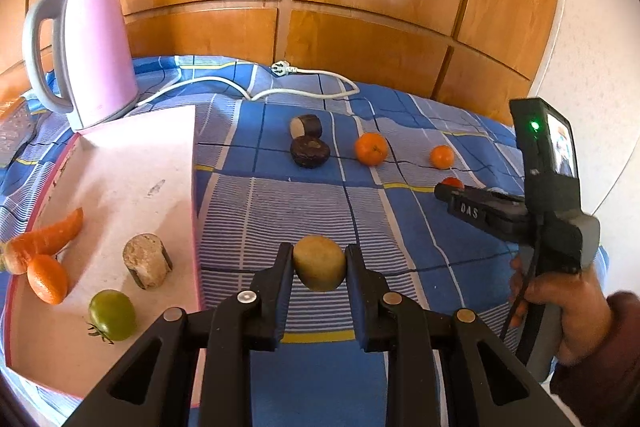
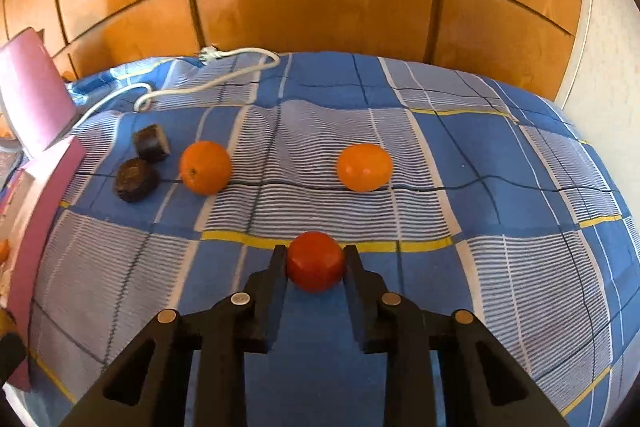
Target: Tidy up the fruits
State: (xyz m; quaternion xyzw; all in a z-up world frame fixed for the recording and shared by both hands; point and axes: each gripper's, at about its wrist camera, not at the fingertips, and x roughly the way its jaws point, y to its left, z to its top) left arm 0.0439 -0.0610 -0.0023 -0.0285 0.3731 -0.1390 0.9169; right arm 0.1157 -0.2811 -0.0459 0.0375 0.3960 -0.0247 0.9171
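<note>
**Items counted by kind**

Two oranges (image 1: 371, 148) (image 1: 442, 157) are seen far out on the cloth, and a third (image 1: 48, 279) in the tray at left. Two dark round pieces (image 1: 310, 151) (image 1: 306, 126) are counted. One carrot (image 1: 46, 237), one green tomato (image 1: 111, 314), one red tomato (image 2: 316, 261), one yellowish fruit (image 1: 319, 262) and one kettle (image 1: 86, 51) are present.

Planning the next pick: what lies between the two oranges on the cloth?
Nothing: in the right wrist view only bare checked cloth runs between the left orange and the right orange.
</note>
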